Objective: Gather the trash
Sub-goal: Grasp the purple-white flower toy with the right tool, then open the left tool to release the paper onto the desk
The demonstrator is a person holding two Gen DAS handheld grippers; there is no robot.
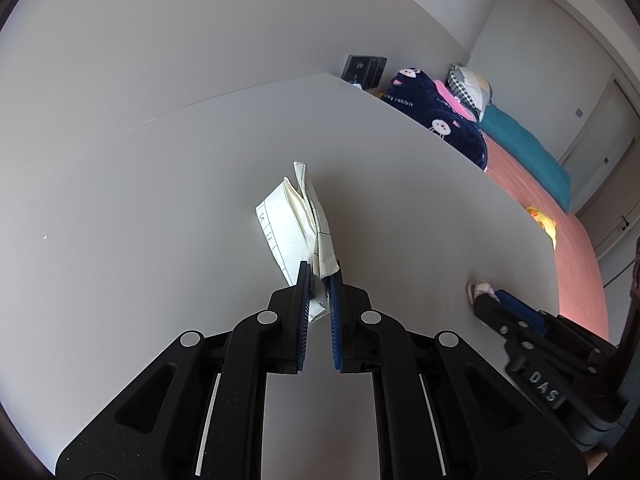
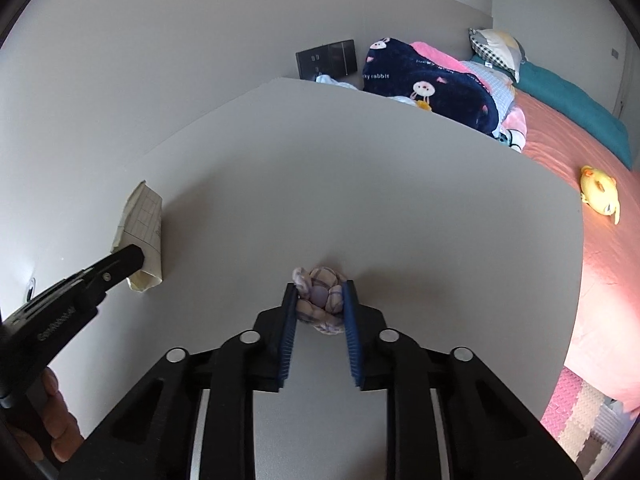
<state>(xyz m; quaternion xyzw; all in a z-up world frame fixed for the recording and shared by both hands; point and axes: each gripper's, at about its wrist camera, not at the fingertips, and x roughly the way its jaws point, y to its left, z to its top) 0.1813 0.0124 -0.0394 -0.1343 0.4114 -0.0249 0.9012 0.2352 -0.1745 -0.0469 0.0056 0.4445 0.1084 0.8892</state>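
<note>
Left hand-held gripper (image 1: 320, 284) is pinching light, floppy folded paper (image 1: 296, 220) at its 6 o'clock edge; right hand-held gripper (image 2: 319, 300) is squeezing soft crumpled plaid wad (image 2: 320, 300) mid-body on the bench (image 2: 400, 200).

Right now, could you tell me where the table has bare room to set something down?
The table is bare from the crumpled checked wad in the right gripper back to its far edge by the navy blanket, and left of the folded paper held by the left gripper. It is tight only between the two grippers.
</note>
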